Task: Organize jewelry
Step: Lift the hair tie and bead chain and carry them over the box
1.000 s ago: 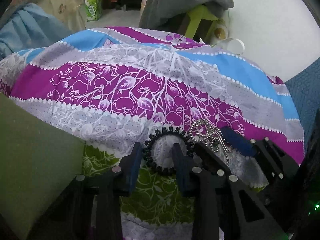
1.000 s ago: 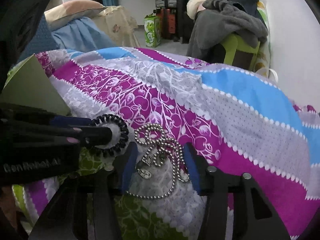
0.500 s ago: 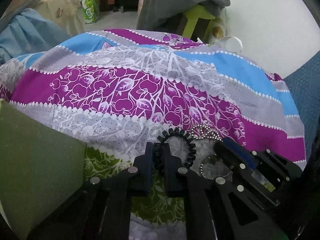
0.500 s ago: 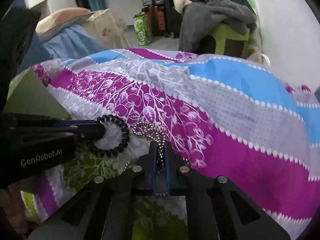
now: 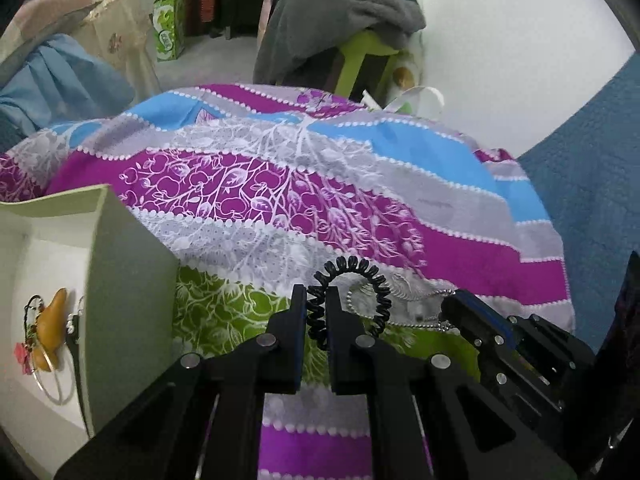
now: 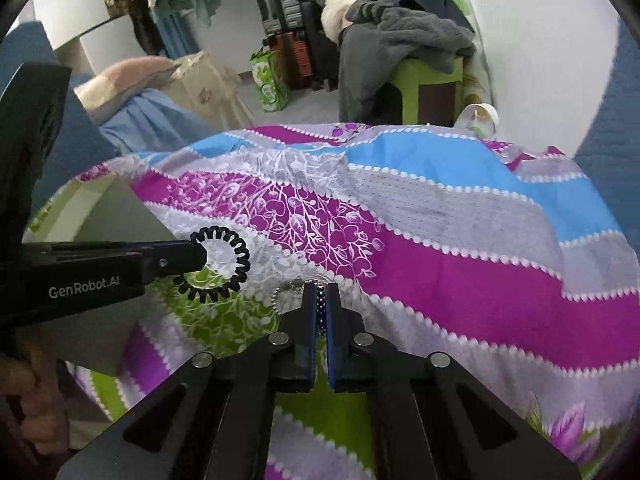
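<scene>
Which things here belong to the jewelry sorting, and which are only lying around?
Belong to the job:
- black spiral hair tie, in the left tongs
- silver ball chain, in the right tongs
- white box already holding jewelry

Only lying around:
- patterned bedsheet
- grey clothes on the green stool
- green carton

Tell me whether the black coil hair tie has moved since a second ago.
Yes. The black coil hair tie, pinched in the left gripper, has come up off the bedspread and nearer the white box.

White wall [image 6: 540, 60], grey floor [image 6: 304, 112], clothes-heaped green stool [image 6: 432, 76].
</scene>
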The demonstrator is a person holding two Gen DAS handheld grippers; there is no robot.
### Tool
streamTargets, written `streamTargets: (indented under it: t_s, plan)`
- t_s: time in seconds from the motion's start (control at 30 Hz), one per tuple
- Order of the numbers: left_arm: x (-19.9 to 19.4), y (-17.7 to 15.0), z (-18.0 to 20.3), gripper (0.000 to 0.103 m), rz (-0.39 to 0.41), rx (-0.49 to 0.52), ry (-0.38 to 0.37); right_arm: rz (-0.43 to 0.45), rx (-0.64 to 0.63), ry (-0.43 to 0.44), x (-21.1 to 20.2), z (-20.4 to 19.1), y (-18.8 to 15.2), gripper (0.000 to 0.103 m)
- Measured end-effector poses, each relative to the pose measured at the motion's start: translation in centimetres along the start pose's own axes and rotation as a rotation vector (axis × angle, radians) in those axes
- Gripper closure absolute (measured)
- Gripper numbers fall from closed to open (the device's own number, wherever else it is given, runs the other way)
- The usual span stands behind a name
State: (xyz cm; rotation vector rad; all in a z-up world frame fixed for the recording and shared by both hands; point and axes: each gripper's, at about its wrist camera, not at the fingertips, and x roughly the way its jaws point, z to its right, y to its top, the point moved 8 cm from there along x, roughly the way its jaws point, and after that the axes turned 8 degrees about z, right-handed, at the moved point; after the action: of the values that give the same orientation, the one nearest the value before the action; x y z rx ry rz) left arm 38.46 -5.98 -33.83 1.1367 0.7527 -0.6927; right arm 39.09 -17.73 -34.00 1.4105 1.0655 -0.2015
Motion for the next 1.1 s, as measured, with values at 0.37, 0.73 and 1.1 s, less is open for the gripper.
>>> streamTargets:
  t_s: [0.37, 0.73, 1.1]
  plan:
    - [-6.6, 0.1, 0.6, 0.096, 0.056, 0.015, -0.027, 0.064, 0.052, -0.031, -7.3, -1.5, 1.8, 0.102]
    - [-12.9, -0.8, -0.2, 0.096, 0.104, 0.023, -0.049, 0.097, 0.087, -0.065, -12.5, -3.5, 2.4, 0.102]
    - [-19.0, 0.2, -2.4, 0.095, 0.160, 0.027, -0.055, 0.133, 0.062, -0.065, -16.3, -7.1, 5.2, 0.102]
